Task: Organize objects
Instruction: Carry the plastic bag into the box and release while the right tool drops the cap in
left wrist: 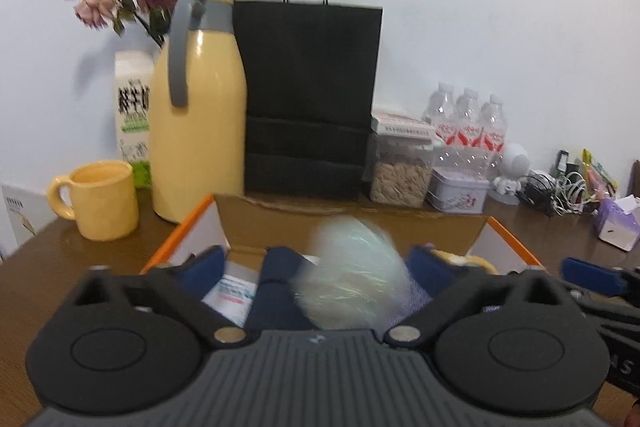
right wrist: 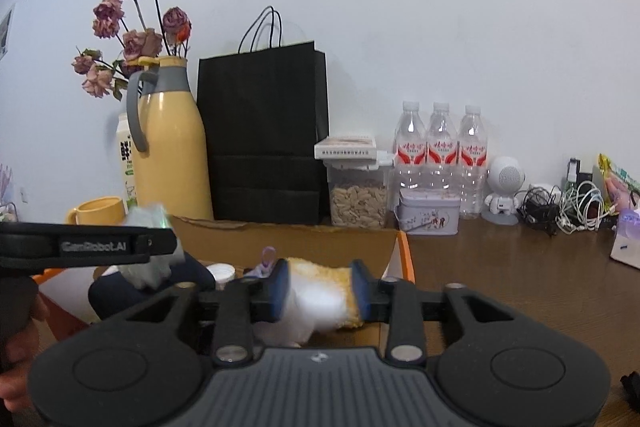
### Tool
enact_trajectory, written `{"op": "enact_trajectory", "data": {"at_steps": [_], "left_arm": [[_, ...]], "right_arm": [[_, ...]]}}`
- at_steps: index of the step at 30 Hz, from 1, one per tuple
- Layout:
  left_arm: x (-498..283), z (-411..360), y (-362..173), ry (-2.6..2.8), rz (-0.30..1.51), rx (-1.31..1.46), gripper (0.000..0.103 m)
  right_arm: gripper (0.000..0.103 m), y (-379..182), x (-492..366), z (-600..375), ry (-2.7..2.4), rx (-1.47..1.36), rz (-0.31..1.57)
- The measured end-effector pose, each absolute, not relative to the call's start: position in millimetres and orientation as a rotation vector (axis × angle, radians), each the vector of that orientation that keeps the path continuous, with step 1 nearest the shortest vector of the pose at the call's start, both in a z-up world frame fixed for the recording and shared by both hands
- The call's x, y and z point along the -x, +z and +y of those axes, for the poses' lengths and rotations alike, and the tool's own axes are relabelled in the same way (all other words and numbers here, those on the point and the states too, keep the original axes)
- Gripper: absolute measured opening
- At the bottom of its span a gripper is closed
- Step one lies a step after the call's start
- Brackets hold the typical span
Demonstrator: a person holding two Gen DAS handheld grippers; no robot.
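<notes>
A brown table (right wrist: pixel 500 275) runs along a white wall, and near its front edge sits an open cardboard box (left wrist: pixel 360 223) with orange-edged flaps, which seems to be where the loose things are being gathered. Behind it stand a black paper bag (right wrist: pixel 264 135), a yellow jug (right wrist: pixel 172 147) and a yellow mug (left wrist: pixel 106 201) to the left, with three water bottles (right wrist: pixel 440 151) and a jar of seeds (right wrist: pixel 358 203) to the right; none of these looks touched.

Judging by the contents, the job is partly done: a dark blue cloth (left wrist: pixel 280 291), a small packet (left wrist: pixel 232 293) and a white-lidded pot (right wrist: pixel 222 273) already lie in the box.

The left gripper (left wrist: pixel 316 279) hangs over the box with its jaws spread wide. A pale, shimmery, fluffy bundle (left wrist: pixel 352 287) lies between them, badly blurred, so I cannot tell whether it is held or loose.

The right gripper (right wrist: pixel 320 291) is closed, with both pads pressing a soft plush piece (right wrist: pixel 320 297), white with a golden-brown fringe, at the box's near right corner. It likely still has to be set down inside.
</notes>
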State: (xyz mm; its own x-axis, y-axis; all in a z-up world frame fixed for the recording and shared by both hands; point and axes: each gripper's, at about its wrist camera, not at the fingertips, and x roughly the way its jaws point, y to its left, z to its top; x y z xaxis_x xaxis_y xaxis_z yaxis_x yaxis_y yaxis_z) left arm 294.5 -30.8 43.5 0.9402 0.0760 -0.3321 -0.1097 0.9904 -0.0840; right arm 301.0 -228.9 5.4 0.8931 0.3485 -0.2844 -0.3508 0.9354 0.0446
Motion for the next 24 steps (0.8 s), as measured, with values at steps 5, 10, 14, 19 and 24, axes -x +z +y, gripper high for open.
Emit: {"op": "enact_trajectory", "data": {"at_steps": [5, 10, 14, 19, 24], "left_arm": [[-293, -25, 44, 0.112, 0.340, 0.123, 0.103], [-291, -24, 46, 0.122, 0.335, 0.128, 0.103], [-289, -25, 46, 0.119, 0.331, 0.125, 0.103], [-287, -24, 46, 0.118, 0.325, 0.130, 0.103], [-283, -22, 48, 0.116, 0.315, 0.140, 0.103]], "right_arm": [[0.092, 4, -300, -233, 0.370, -0.022, 0.289], [0.098, 3, -299, -232, 0.368, -0.016, 0.293], [0.100, 4, -298, -232, 0.365, -0.013, 0.285], [0.103, 4, -295, -232, 0.365, -0.008, 0.275], [0.103, 5, -290, -231, 0.373, -0.001, 0.270]]}}
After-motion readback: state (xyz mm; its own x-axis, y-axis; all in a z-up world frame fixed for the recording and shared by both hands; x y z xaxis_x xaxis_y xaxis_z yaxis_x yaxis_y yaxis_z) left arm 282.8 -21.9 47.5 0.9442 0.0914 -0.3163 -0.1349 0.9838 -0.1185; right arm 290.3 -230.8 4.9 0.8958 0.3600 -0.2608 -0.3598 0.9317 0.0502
